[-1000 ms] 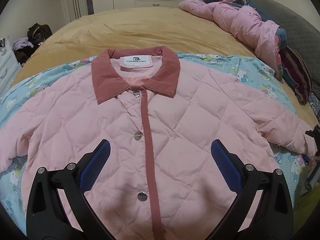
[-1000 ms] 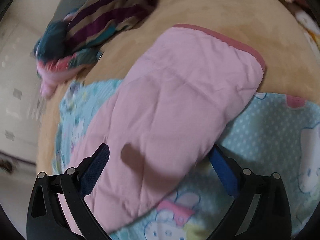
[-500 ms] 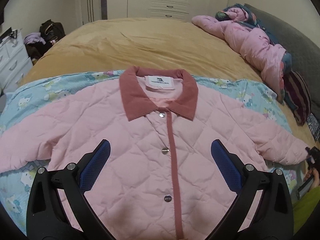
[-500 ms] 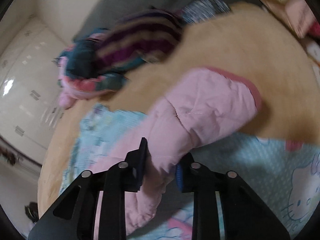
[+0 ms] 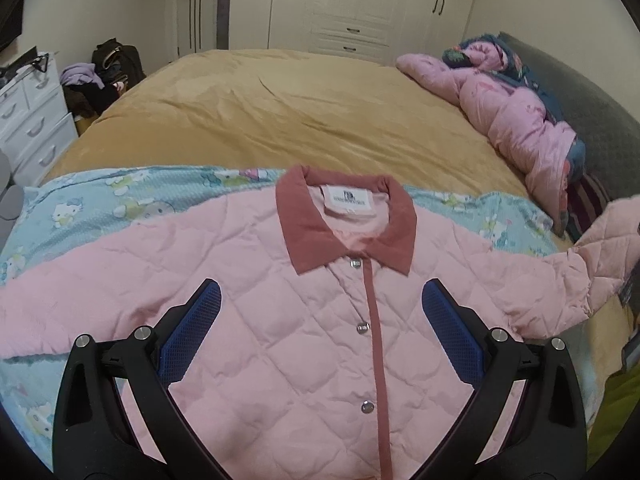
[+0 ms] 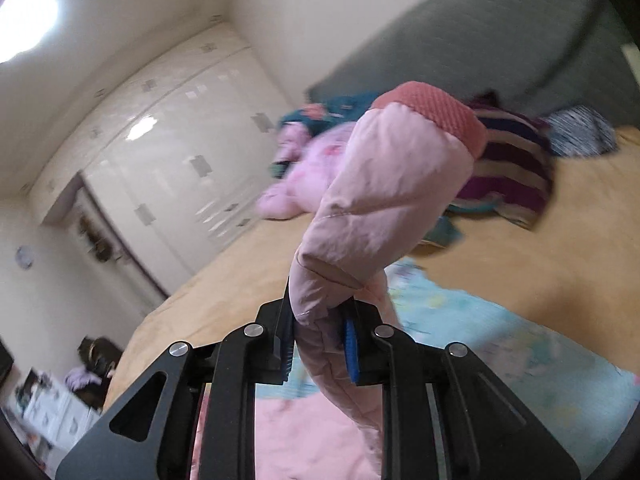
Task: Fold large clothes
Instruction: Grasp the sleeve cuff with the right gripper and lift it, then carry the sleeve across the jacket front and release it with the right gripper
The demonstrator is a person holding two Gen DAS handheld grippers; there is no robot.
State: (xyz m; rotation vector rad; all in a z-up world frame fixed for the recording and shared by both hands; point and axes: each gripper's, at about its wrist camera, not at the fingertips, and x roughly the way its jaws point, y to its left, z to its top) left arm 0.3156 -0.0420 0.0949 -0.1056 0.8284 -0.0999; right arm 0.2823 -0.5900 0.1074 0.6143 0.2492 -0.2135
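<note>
A pink quilted jacket (image 5: 280,320) lies front-up and buttoned on a light-blue cartoon-print sheet (image 5: 92,208), which is spread over the near part of a mustard-yellow bedspread (image 5: 280,112). Its dusty-rose collar (image 5: 344,224) points toward the far side of the bed, and the rose placket (image 5: 376,340) runs down the middle toward the camera. The left gripper (image 5: 320,336) hovers above the jacket's chest with its blue pads (image 5: 192,332) spread wide and nothing between them. The right gripper (image 6: 318,340) is closing, its jaws already clamped on the jacket's sleeve (image 6: 384,200) a little below the cuff; the sleeve stands up off the bed, rose cuff (image 6: 436,116) topmost — in the left wrist view the same sleeve rises at the right edge of the frame. The far half of the bedspread is open and flat, with room beyond the collar. Along the grey headboard (image 5: 580,112) side the edge is crowded by a bunched pink duvet (image 5: 516,116) and a striped pillow (image 6: 508,176). White drawers (image 5: 32,128) stand at the left side of the bed, a white wardrobe (image 5: 360,4) beyond its far edge.
</note>
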